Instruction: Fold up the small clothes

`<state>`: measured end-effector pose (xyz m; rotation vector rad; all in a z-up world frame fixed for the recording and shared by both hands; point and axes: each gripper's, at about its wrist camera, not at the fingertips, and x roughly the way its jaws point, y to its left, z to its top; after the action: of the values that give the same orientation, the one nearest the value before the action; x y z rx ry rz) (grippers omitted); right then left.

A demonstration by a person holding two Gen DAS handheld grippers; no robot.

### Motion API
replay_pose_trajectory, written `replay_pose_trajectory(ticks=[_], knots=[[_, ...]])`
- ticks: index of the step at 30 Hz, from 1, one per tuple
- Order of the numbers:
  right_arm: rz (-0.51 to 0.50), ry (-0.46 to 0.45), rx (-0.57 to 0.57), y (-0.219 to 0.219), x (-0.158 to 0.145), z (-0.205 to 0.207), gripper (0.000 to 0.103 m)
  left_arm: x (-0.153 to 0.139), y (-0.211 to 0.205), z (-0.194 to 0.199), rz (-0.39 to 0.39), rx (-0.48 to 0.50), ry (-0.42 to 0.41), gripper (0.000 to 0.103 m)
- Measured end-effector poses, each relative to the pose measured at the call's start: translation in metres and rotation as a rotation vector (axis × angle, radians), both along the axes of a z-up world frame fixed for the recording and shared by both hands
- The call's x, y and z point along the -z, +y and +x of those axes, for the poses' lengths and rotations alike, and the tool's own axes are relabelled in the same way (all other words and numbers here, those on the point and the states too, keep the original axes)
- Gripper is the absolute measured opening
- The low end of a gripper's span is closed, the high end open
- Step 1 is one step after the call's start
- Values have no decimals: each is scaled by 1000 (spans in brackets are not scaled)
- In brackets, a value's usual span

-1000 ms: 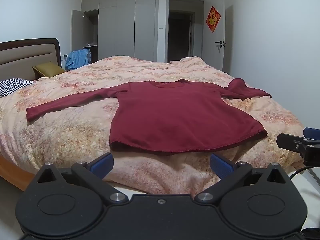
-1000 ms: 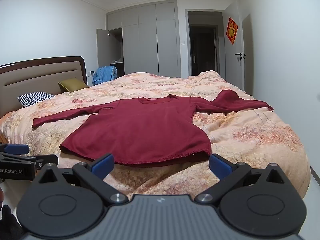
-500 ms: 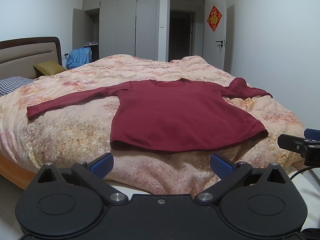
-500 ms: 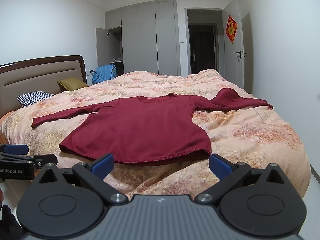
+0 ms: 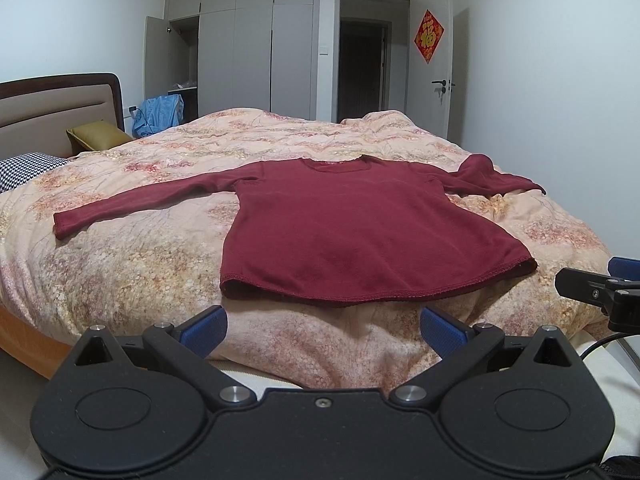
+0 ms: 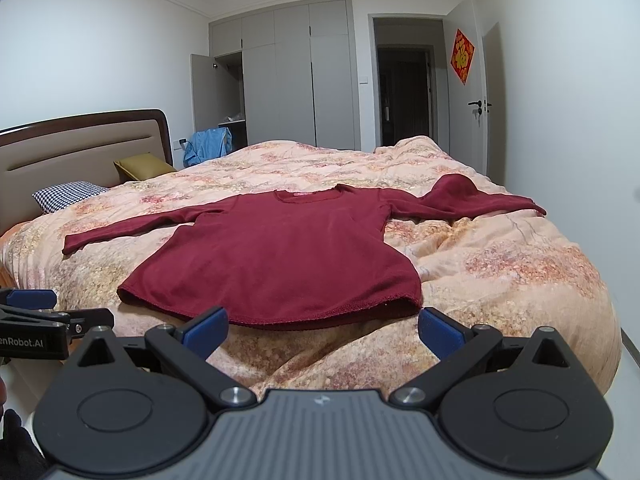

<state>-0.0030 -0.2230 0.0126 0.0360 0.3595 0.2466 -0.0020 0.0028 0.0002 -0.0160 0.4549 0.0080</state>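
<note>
Maroon top (image 5: 360,232) flat on floral quilt (image 5: 140,264), grey wardrobe (image 5: 240,44) behind, both claws wide, empty.

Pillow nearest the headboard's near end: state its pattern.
Black-and-white houndstooth pillow, a small check; clearest in the right wrist view.

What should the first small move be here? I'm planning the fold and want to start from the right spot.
Probably bring both grippers forward to the shirt's near hem. The shirt lies flat on the bed with sleeves spread, the left gripper and right gripper hang short of the hem, jaws wide apart and holding nothing.
</note>
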Motion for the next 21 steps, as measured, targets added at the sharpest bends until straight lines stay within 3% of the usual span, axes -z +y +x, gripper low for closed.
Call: replay_pose_trajectory(ticks=[21], knots=[[0,5,0,-1,-1,1,103,6,1,4,-1,-3,9,102]])
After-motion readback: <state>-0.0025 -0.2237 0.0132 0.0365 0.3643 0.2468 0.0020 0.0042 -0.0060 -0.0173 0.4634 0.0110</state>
